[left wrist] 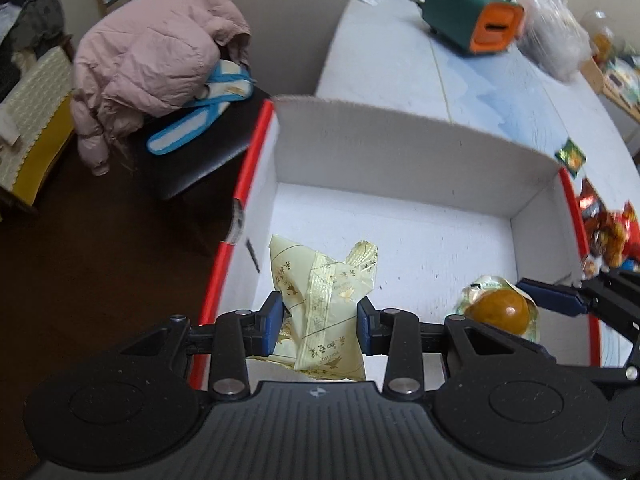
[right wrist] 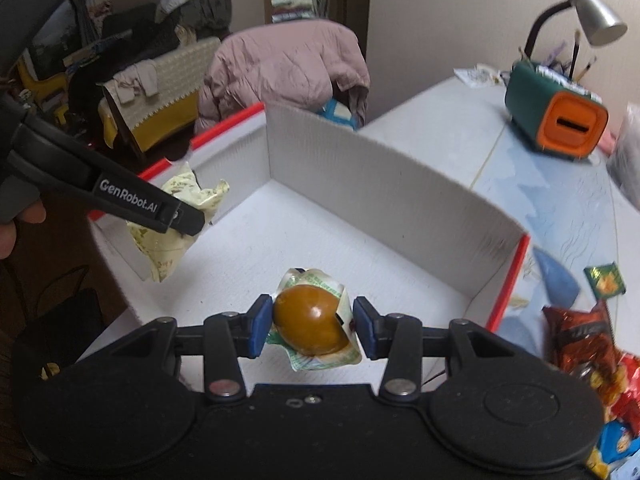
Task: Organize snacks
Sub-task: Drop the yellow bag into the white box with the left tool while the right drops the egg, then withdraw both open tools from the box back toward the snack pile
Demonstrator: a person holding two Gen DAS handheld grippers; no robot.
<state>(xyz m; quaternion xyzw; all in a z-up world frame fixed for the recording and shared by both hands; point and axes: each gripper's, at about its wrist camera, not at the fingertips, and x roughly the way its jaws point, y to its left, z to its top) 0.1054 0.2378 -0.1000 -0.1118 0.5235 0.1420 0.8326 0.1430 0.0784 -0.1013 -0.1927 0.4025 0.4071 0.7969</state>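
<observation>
A white cardboard box (left wrist: pixel 400 152) with red edges lies open on the table; its far wall (right wrist: pixel 380 176) stands upright. My left gripper (left wrist: pixel 320 322) is shut on a pale yellow snack packet (left wrist: pixel 320 300) with gold print, held over the box's left side. My right gripper (right wrist: pixel 308 330) is shut on a brown egg-shaped snack in a clear wrapper (right wrist: pixel 310 322), held over the box's floor. The left wrist view also shows that wrapped brown snack (left wrist: pixel 500 312) and a right fingertip (left wrist: pixel 552 296). From the right wrist camera, the left gripper (right wrist: pixel 182 216) and the yellow packet (right wrist: pixel 168 240) appear at the left.
Red and orange snack bags (right wrist: pixel 580 344) and a small green packet (right wrist: pixel 606 280) lie on the table right of the box. A green and orange container (right wrist: pixel 556 120) and a desk lamp (right wrist: pixel 592 16) stand at the back. A chair with a pink jacket (left wrist: pixel 160 60) is left of the table.
</observation>
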